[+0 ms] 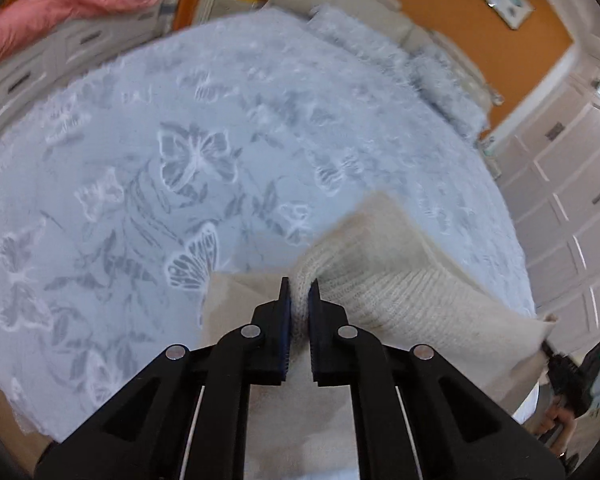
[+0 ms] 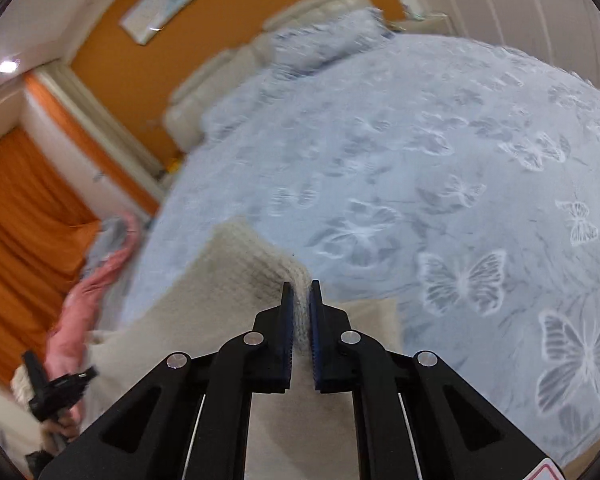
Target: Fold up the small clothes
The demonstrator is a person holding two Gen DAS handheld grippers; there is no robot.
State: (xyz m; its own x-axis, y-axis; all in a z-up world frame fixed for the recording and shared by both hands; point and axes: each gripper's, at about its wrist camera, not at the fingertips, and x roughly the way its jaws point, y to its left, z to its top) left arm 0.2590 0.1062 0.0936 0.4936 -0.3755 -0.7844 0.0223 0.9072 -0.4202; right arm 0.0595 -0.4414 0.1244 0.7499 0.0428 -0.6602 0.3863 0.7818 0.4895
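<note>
A cream knitted garment (image 1: 396,272) hangs stretched between both grippers above the bed. My left gripper (image 1: 299,292) is shut on its ribbed edge. The cloth runs off to the right, where the right gripper (image 1: 568,376) shows at the frame's edge. In the right wrist view my right gripper (image 2: 300,294) is shut on the same garment (image 2: 228,272), and the cloth runs left toward the left gripper (image 2: 56,388). Part of the garment hangs below the jaws and is hidden by them.
The bed has a pale blue butterfly-print cover (image 1: 188,152), pillows (image 1: 384,52) and a cream headboard (image 2: 228,68). Pink and grey bedding (image 1: 60,4) lies on white drawers at the left. White wardrobe doors (image 1: 572,208) stand at the right. Orange curtains (image 2: 16,220) hang beyond.
</note>
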